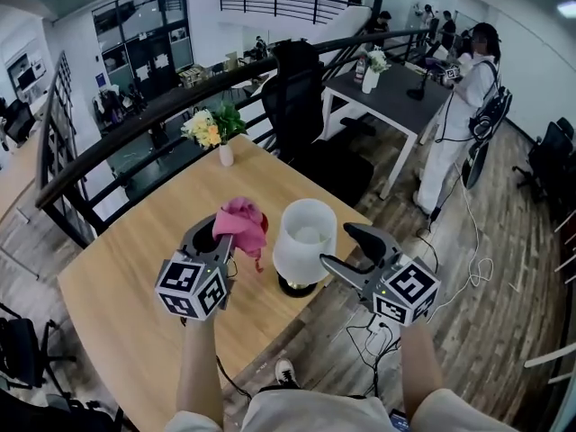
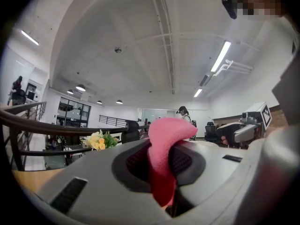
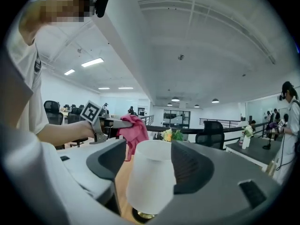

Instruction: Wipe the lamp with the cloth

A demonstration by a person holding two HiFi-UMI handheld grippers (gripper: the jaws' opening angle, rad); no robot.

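Limp pink cloth [image 1: 241, 223] is pinched by left claw [image 1: 216, 239]. Right claw [image 1: 340, 245] is spread beside light, tippable white-shaded lamp [image 1: 304, 237]. A hold at its dark base [image 1: 297, 287] is judged safest.

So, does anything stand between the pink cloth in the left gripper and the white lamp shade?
Nothing visible does. The pink cloth, pinched in the left gripper, hangs just left of the white lamp shade, with only bare wooden table below the gap.
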